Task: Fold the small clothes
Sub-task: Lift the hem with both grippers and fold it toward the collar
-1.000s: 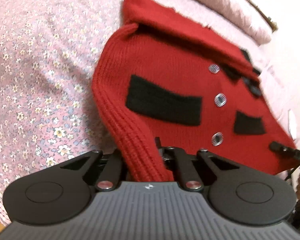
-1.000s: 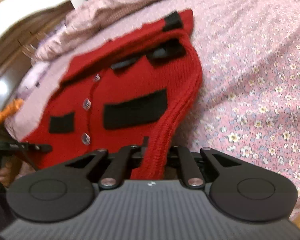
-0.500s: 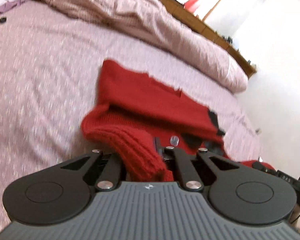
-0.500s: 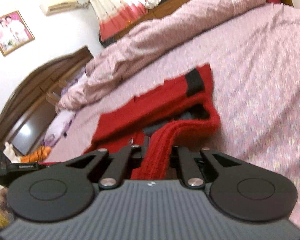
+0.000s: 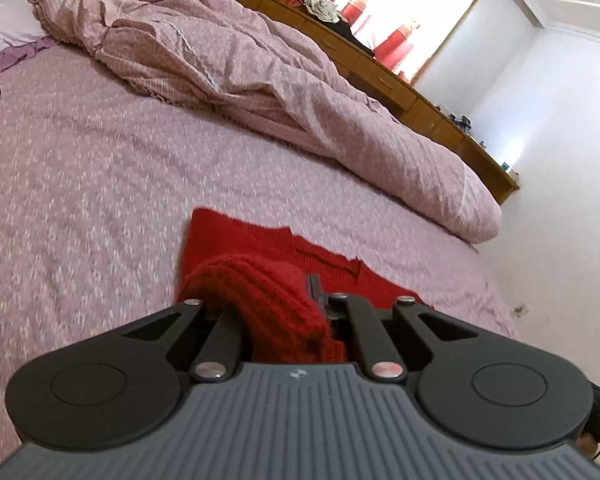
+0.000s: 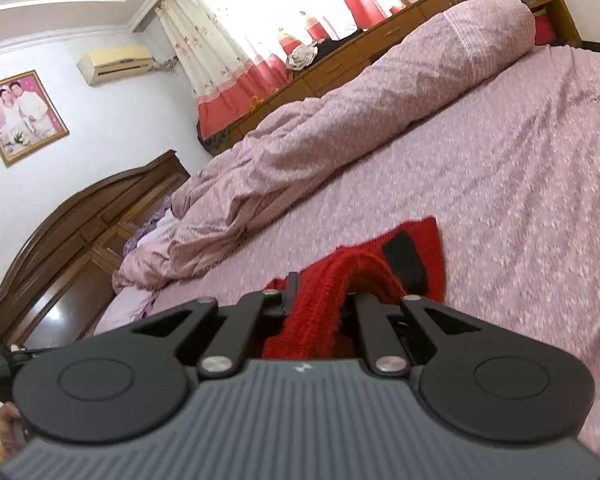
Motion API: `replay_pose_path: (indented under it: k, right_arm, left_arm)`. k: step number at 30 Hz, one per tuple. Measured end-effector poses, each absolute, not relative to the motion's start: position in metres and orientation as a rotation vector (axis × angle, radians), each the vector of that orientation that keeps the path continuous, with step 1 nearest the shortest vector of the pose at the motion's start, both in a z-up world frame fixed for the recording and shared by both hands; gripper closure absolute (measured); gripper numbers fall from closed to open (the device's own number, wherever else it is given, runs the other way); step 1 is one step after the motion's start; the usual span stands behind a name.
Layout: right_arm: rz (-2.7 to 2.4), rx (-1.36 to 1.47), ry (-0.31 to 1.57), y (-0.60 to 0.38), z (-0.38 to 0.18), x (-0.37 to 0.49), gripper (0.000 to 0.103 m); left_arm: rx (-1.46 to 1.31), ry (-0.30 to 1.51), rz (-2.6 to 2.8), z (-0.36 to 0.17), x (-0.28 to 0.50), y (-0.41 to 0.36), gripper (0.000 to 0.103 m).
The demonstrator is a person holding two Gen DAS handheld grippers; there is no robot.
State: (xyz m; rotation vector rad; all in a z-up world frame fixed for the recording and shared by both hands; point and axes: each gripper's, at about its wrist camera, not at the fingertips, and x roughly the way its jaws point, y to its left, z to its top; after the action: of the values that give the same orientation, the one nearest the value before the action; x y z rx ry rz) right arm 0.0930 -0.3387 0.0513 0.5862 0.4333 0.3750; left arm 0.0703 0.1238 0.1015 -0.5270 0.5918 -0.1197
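Gripping the red knitted sweater (image 5: 276,300) by its ribbed hem, left gripper (image 5: 296,312) clamps one bunched end, right gripper (image 6: 320,304) clamps the other; rest of sweater lies flat on the pink floral bedsheet (image 5: 100,168), near its front edge, black patch (image 6: 404,258) showing. Rumpled pink quilt (image 5: 260,72) along far edge.

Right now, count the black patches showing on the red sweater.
1. A black patch shows in the right wrist view, beside the bunched ribbing held in the right tongs. None shows in the left view; folded red sweater layers may hide others.
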Motion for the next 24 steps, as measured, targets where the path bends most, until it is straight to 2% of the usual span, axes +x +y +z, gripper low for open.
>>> replay_pose_path:
  k: [12, 24]
  right_arm:
    - [0.320, 0.537, 0.422, -0.327, 0.050, 0.167, 0.093]
    - [0.257, 0.515, 0.525, -0.324, 0.005, 0.245, 0.093]
  left_arm:
    - [-0.476, 0.611, -0.067, 0.096, 0.164, 0.123, 0.094]
    - [-0.436, 0.729, -0.001, 0.034, 0.256, 0.124, 0.094]
